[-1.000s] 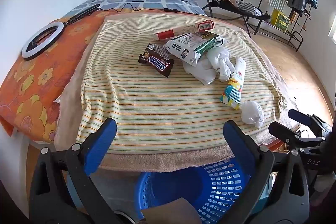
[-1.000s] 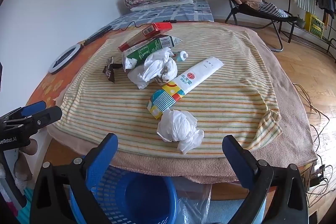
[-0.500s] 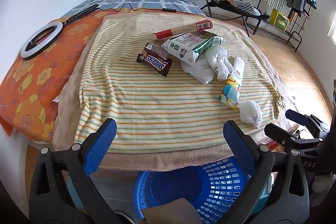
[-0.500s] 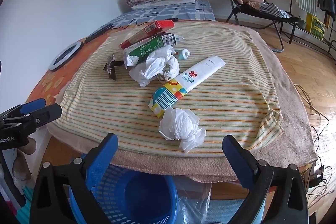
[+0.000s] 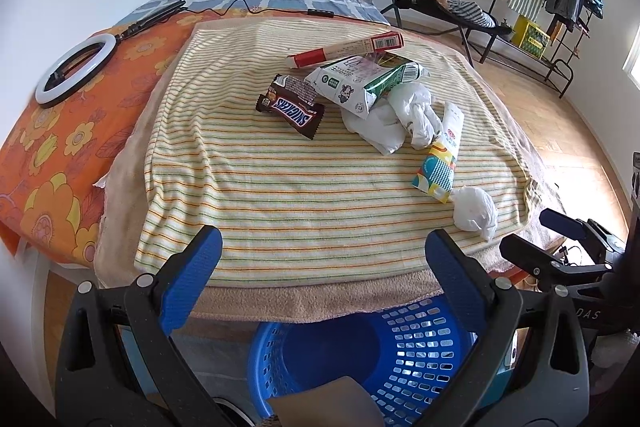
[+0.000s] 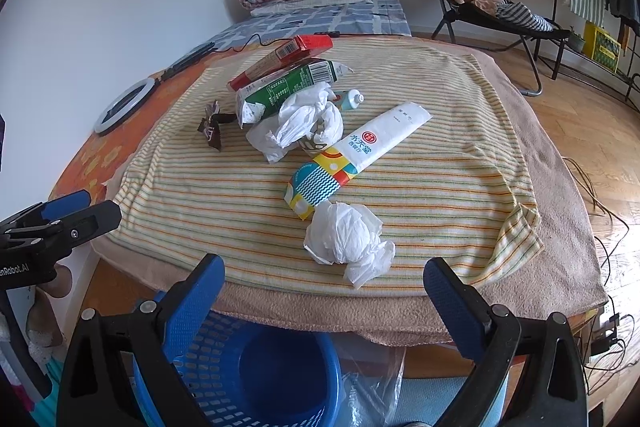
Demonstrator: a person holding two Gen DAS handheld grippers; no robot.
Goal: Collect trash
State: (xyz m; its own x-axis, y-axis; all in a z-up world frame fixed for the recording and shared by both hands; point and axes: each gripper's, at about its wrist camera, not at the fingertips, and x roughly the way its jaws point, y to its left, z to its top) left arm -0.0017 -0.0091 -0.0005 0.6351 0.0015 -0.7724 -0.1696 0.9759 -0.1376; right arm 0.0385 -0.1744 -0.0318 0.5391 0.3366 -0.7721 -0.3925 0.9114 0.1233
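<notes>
On the striped cloth (image 5: 256, 187) that covers the low table lies all the trash, gathered toward the far right of the top. Nearest the front edge sits one crumpled white tissue ball (image 6: 346, 241), touching the bottom end of a long white and patterned wrapper (image 6: 356, 157); that wrapper's long axis runs from the ball away and to the right in the right wrist view, its plain white end pointing to the far side. Beyond it is a second, looser wad of white paper (image 6: 298, 125), and against that a green and white carton (image 6: 286, 89) lying flat, its long axis parallel to a red and tan box (image 6: 280, 61) just behind it, both slanting up toward the far right. One small tube with a white cap (image 6: 352, 99) peeks out beside the wad, cap pointing right. One Snickers wrapper (image 5: 292, 107) lies to the left of the carton, its long axis slanting toward the near right in the left wrist view. Below the front edge of the table stands one blue basket (image 5: 400, 347), apart from all of it. Both claws hang over the basket short of the table: the left gripper (image 5: 320, 287) and the right gripper (image 6: 324, 307) each have fingers spread wide with nothing between them. A ring light (image 5: 74, 71) lies on the orange flowered sheet (image 5: 52, 163) at the left.
</notes>
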